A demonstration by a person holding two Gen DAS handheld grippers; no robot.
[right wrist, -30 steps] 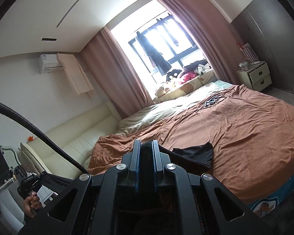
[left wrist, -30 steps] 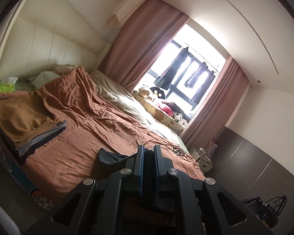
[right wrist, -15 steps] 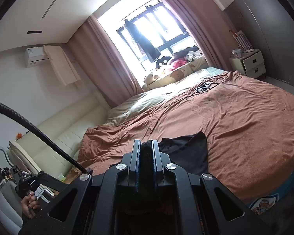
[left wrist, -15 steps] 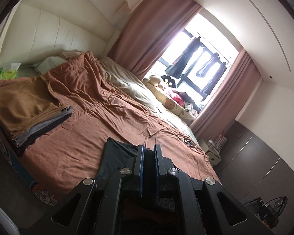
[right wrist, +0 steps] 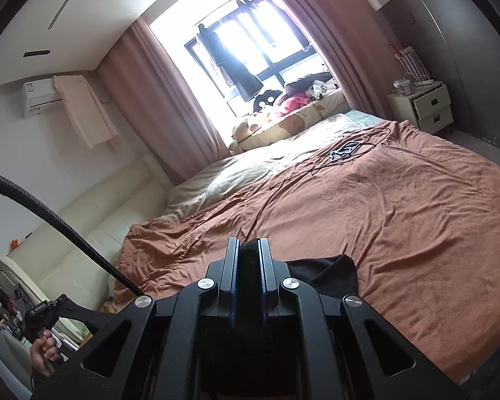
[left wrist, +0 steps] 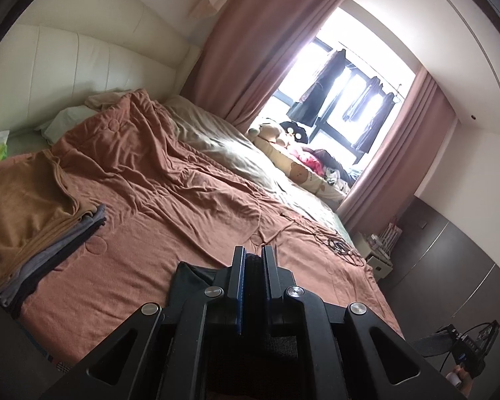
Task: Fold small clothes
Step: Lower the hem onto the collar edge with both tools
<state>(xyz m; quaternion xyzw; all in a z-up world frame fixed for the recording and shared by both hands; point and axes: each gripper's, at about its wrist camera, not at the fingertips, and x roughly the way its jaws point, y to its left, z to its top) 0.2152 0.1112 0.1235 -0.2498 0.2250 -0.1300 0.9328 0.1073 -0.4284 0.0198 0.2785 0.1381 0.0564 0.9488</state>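
Item: black garment [left wrist: 188, 278] [right wrist: 330, 271] | material: thin dark fabric | state: lifted, pinched at two edges, slack between | position: over the near edge of the bed [left wrist: 170, 206] | Item: folded stack [left wrist: 40, 230] | tan on top, grey and black below | lies flat, bed's left side

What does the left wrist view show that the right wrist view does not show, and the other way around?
Only the left wrist view shows the stack of folded clothes at the near left edge of the bed, and the left tongs shut on the black garment.

Only the right wrist view shows the air conditioner on the wall, the black hose, and the right tongs shut on the same garment.

Both show the brown bedcover, the window, pink curtains, the bedside cabinet and tangled cables.
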